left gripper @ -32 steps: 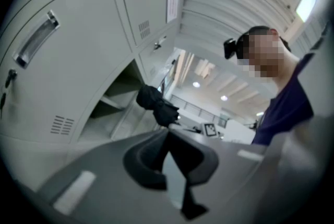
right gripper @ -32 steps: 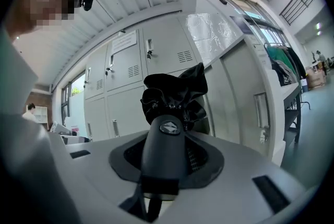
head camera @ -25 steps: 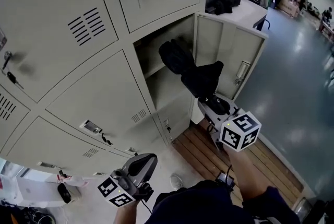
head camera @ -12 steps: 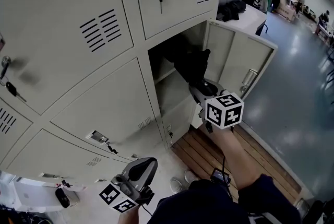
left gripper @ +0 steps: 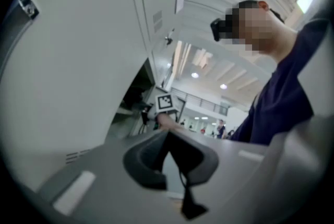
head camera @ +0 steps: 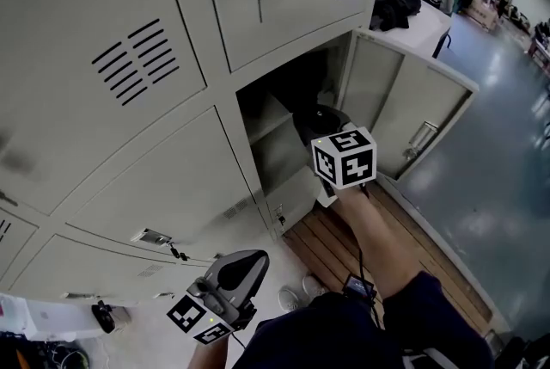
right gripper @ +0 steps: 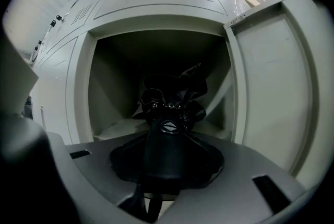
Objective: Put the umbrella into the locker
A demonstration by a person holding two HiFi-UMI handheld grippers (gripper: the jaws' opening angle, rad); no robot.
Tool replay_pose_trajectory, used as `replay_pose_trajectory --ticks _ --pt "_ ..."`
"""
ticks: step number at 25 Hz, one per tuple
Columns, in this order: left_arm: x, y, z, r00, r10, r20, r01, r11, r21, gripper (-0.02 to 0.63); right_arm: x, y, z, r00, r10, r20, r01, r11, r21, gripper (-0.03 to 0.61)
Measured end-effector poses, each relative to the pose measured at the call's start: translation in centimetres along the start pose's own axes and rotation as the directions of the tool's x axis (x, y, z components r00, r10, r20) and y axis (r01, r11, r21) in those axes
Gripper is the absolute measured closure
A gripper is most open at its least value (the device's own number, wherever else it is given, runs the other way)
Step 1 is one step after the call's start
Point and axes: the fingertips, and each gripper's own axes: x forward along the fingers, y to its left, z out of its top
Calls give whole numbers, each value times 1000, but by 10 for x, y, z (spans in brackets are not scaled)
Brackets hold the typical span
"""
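Here, my right tongs (right gripper: pixel 166 131), part closed on the handle of the folded black umbrella (right gripper: pixel 172 93), point it into the open locker (head camera: pixel 277 144). The canopy end is already past the rim and inside. My left tongs (head camera: pixel 245 266), pressed together and empty, hang low at the near left. To do this well, I judge, I should push level and deep, stay clear of the door (head camera: pixel 404 113) at right, and set the umbrella down before letting go.
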Motion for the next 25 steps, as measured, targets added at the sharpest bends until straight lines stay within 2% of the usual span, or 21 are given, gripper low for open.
replay_pose_trajectory --ticks 12,16,19,22,25 --pt "88 39 33 999 39 -6 -38 997 73 612 46 -23 14 997 -3 -76 -11 985 -174 459" --pt "112 45 42 997 78 6 -78 992 101 612 59 -28 16 994 -24 -110 -5 966 -258 459" --pt "127 43 49 995 104 6 -104 983 149 612 70 -25 16 989 -37 -144 -11 948 -318 459" --pt "137 39 55 994 105 8 -105 977 186 612 80 -24 20 987 -49 -152 -10 932 -363 459" --pt "140 38 58 994 104 15 -105 977 185 612 89 -25 23 983 -59 -173 -17 912 -411 459"
